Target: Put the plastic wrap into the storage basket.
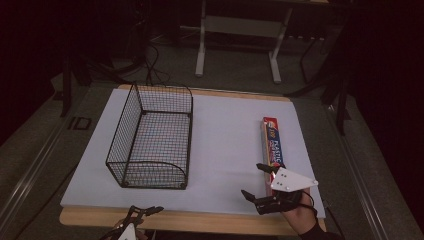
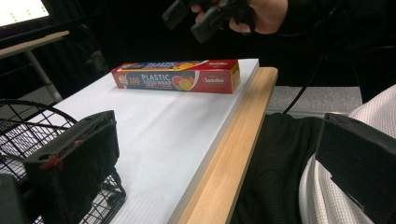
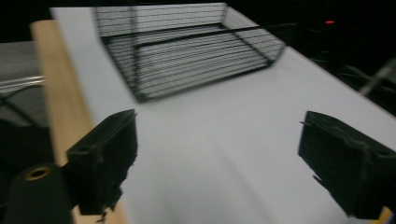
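A red box of plastic food wrap lies lengthwise along the right side of the white board; in the left gripper view the box lies near the board's edge. My right gripper hovers at the box's near end, open, and holds nothing. Its own view shows the right gripper with bare white board between wide jaws, pointing toward the wire basket. My left gripper rests at the table's front edge, and the left gripper stands open and empty.
A black wire basket stands on the left half of the board. The wooden table edge runs along the front. A grey desk frame stands on the floor behind the table. The person's lap is beside the edge.
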`<state>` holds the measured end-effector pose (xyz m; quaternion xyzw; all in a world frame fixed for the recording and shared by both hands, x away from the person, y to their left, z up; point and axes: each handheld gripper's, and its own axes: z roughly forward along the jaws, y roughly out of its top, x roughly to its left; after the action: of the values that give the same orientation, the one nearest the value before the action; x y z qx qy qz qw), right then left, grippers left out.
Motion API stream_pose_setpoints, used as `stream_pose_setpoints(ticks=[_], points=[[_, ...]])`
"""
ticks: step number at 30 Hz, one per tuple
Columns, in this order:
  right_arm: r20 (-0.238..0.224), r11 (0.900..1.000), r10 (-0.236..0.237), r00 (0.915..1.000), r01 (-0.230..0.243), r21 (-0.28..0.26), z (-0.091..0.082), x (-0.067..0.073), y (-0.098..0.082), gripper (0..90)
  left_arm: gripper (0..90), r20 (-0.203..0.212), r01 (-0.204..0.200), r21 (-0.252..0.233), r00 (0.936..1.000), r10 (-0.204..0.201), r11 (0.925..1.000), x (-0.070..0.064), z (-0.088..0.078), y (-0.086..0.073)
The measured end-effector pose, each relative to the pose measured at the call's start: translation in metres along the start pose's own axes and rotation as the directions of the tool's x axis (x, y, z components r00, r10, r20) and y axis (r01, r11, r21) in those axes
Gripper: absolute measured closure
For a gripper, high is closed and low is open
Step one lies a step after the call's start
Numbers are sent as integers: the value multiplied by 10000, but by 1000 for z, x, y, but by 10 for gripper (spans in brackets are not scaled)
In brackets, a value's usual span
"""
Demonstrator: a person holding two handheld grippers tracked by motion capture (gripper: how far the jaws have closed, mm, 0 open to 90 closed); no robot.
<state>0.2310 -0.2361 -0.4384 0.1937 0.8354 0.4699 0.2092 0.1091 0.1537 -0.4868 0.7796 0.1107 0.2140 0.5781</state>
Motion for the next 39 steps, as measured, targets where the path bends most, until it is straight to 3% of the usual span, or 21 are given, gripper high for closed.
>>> stream_pose_setpoints(ticks=[4,9,11,12,14,15,16,17,19,25,29,30,31,32,33,35,36,38,39], points=[[667,9999,-55,9978,64,-128,-2,-9,6,100,1,34,10,-5,10000,-10,10000,0,0,0],[977,9983,520,9939,-490,-325,-2,-25,10,92,1,56,24,-11,10000,-24,10000,0,0,0],[1153,9964,850,9897,-848,-67,-1,-38,13,93,1,70,30,-7,10000,-30,10000,0,0,0],[1395,9955,937,9858,-943,-25,-1,-41,13,94,1,69,29,2,10000,-29,10000,0,0,0],[1404,9911,1292,9816,-1322,127,1,-49,12,94,1,64,40,5,10000,-40,10000,0,0,0],[1628,9876,1506,9751,-1557,190,2,-52,12,94,1,67,37,-3,10000,-37,10000,0,0,0],[1628,9876,1506,9751,-1557,190,2,-52,12,94,1,67,37,-3,10000,-37,10000,0,0,0],[1844,9824,1748,9672,-1838,329,4,-59,11,93,1,60,31,0,10000,-31,10000,0,0,0],[1993,9751,2007,9592,-2152,535,6,-65,9,93,1,60,30,5,10000,-30,10000,0,0,0],[2604,9448,2727,9262,-3089,1091,15,-82,1,94,1,61,13,56,10000,-14,10000,0,1,0],[3236,9178,3112,8936,-3710,1416,22,-93,-7,94,1,62,22,33,10000,-23,10000,0,1,0],[3236,9178,3112,8936,-3710,1416,22,-93,-7,94,1,62,22,33,10000,-23,10000,0,1,0],[3659,9044,3271,8713,-4009,1461,25,-97,-11,100,1,69,32,36,10000,-33,10000,0,1,0],[3659,9044,3271,8713,-4009,1461,25,-97,-11,100,1,69,32,36,10000,-33,10000,0,1,0],[4077,8836,3445,8457,-4387,1635,29,-101,-17,103,1,71,39,35,10000,-39,10000,0,1,0],[4193,8662,3580,8343,-4644,1844,33,-104,-21,116,1,75,53,28,10000,-54,10000,0,1,0],[4406,8585,3637,8207,-4789,1834,34,-105,-23,124,1,87,55,45,9999,-56,10000,0,1,0],[4496,8391,3840,8065,-5080,1946,38,-109,-26,129,1,95,50,56,9999,-50,10000,0,1,0],[4710,8277,3930,7898,-5269,1929,40,-111,-28,133,1,93,54,56,9999,-54,10000,0,1,0]])
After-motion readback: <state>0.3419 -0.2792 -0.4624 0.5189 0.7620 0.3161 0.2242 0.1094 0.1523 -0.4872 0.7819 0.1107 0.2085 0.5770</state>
